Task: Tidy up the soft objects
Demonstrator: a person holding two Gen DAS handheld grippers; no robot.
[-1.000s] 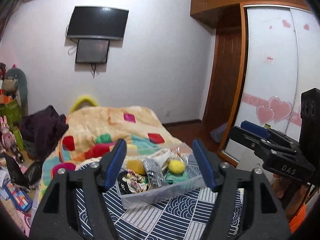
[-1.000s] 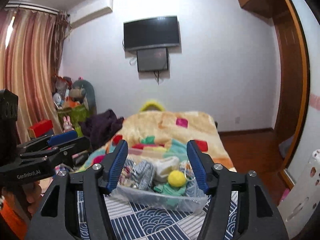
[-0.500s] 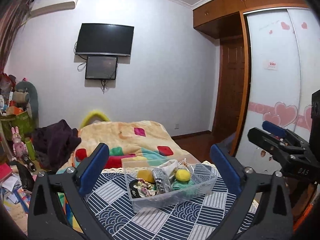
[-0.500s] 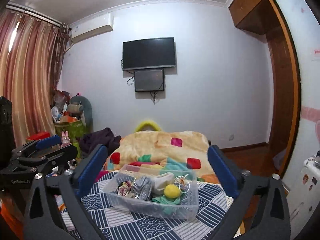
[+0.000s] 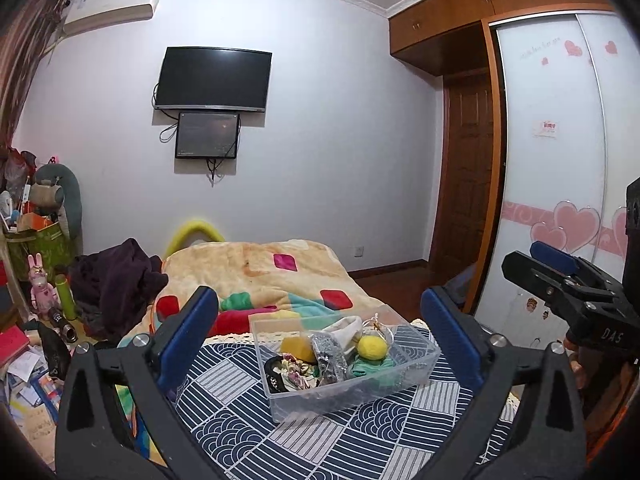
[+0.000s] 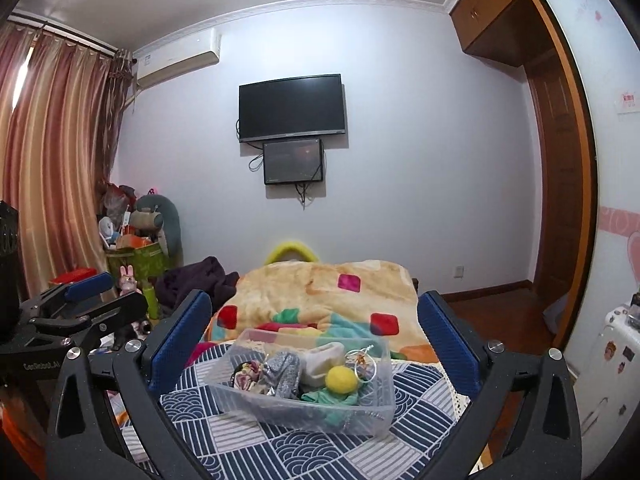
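Bedroom walls and a mounted TV (image 5: pixel 213 79) are filling the background, with a bed in front. On the patterned cloth (image 5: pixel 328 436) at the near end of the bed, a clear bin (image 5: pixel 344 364) is sitting with the soft things already piled inside it: a yellow ball (image 5: pixel 372 347), a grey glittery piece (image 5: pixel 329 356), a white pouch (image 5: pixel 344 327), green fabric (image 5: pixel 370 368) and a floral scrap (image 5: pixel 294 368). No loose item is showing on the cloth around the bin.

Both grippers are hovering above and short of the bin, holding nothing. The left gripper (image 5: pixel 320 344) and the right gripper (image 6: pixel 314 344) are now standing with jaws spread wide, where a second ago they were set much narrower and closer in over the bin; both cameras are also sitting higher and further back than then. That widening and backing off is reading like a release or a pull-away, so the bin's contents may be settled. It could equally be a pause before reaching in again.

Beyond the bin, a colourful blanket (image 5: pixel 256 268) is covering the bed.
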